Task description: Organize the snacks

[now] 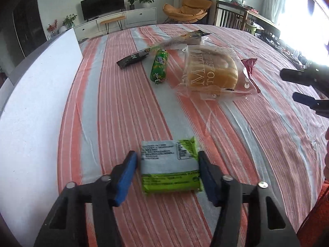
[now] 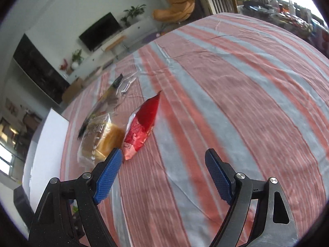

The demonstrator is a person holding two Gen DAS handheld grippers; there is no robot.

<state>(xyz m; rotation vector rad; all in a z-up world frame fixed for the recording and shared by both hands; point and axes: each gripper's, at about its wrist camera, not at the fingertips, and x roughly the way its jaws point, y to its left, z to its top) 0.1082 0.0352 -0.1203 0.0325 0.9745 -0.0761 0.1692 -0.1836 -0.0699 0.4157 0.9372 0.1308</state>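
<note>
Surface (image 1: 127, 94) has a red-grey striped cloth; living room behind with TV (image 1: 102, 4) and orange chair (image 1: 186, 8). White board (image 1: 41, 86) lies left of the bread bag (image 1: 209, 72). Red bag (image 2: 141, 127) mostly hidden behind the bread bag in left view; right view blurred, labels unreadable. Left tongs (image 1: 167, 164) straddle the green packet (image 1: 170, 166), pads at its sides, grip uncertain. Right tongs (image 2: 162, 164) wide, empty, just short of the red bag.
</note>
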